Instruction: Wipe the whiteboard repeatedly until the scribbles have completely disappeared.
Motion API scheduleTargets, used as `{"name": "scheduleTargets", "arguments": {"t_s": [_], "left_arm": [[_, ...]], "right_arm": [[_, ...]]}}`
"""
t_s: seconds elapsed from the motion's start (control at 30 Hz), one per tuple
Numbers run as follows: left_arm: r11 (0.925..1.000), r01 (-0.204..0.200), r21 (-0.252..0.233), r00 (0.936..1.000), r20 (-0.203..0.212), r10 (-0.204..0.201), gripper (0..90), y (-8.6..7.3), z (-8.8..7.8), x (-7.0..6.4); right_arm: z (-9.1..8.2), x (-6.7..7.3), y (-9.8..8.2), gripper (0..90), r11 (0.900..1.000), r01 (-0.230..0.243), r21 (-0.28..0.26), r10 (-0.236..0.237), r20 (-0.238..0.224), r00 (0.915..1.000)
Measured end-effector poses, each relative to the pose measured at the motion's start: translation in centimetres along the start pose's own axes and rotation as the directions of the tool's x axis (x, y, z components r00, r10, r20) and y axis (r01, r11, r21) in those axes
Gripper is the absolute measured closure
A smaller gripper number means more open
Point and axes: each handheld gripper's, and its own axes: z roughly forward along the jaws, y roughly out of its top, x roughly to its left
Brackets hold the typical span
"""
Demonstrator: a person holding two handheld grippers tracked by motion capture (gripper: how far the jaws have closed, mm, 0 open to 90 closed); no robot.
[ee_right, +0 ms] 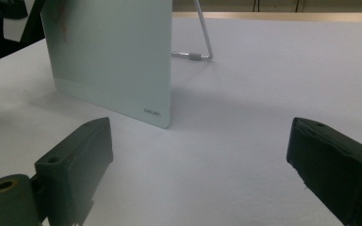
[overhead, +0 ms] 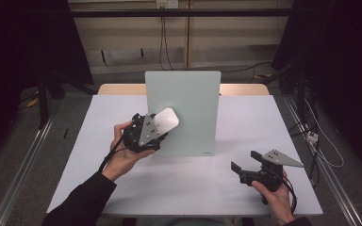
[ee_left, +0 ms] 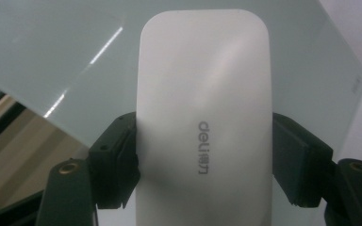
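left gripper [overhead: 162, 125]: jaws clamp the flat white rounded plastic eraser [ee_left: 202, 117], held before the upright pale green glass board [overhead: 188, 101] | right gripper [overhead: 245, 162]: jaws wide apart, holding nothing, above the white table [overhead: 245, 122]

one white eraser [ee_left: 202, 122], clamped between the left jaws. one pale green board [overhead: 183, 110] upright ahead of those jaws, one wire stand [ee_right: 202, 35] behind it. two grippers: left gripper [overhead: 147, 133], right gripper [overhead: 246, 161]. one worktop [overhead: 245, 117].
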Motion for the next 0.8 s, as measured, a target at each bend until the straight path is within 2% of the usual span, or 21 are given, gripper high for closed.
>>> {"name": "scheduleTargets", "arguments": {"t_s": [0.03,0.13,0.2,0.33,0.4,0.53,0.6,0.77,0.8], "left_arm": [[0.9999,0.004,-0.010,0.9999,-0.013,-0.004,31.2,0.4,-0.1,0.6],[0.9976,0.053,-0.045,0.9980,-0.031,-0.054,31.2,1.6,-0.6,2.6],[0.9968,0.056,-0.057,0.9970,-0.050,-0.059,31.2,2.3,-0.8,3.6],[0.9936,0.079,-0.081,0.9937,-0.073,-0.085,31.2,2.9,-1.0,4.5],[0.9961,0.052,-0.072,0.9951,-0.080,-0.058,31.1,2.7,-0.9,4.1],[0.9985,0.018,-0.051,0.9984,-0.052,-0.020,31.1,2.1,-0.3,2.5],[0.9992,0.013,-0.037,0.9996,-0.025,-0.014,31.1,1.7,0.1,1.6],[0.9989,-0.046,0.011,0.9985,0.030,0.046,31.1,0.5,0.8,-0.9],[0.9987,-0.048,0.019,0.9980,0.042,0.047,31.1,0.1,0.9,-1.4]], "right_arm": [[0.0,0.0,0.0,7.9,1.000,0.000,0.000,0.000,0.000,1.0000],[0.0,0.0,0.0,7.9,1.000,0.000,0.000,0.000,-0.005,1.0000],[0.0,0.0,0.0,7.9,1.000,0.000,-0.001,0.000,-0.005,1.0000],[0.0,0.0,0.0,7.9,1.000,-0.001,0.000,0.001,-0.005,1.0000],[0.0,0.0,0.0,7.9,1.000,-0.002,0.001,0.002,-0.005,1.0000],[0.0,0.0,0.0,7.9,1.000,-0.001,0.002,0.001,-0.005,1.0000],[0.0,0.1,0.0,7.9,1.000,0.001,0.002,-0.001,-0.006,1.0000],[0.0,0.0,0.0,7.9,1.000,0.000,0.002,0.000,-0.005,1.0000],[0.0,0.0,0.0,7.9,1.000,0.000,0.002,0.000,-0.005,1.0000]]}}
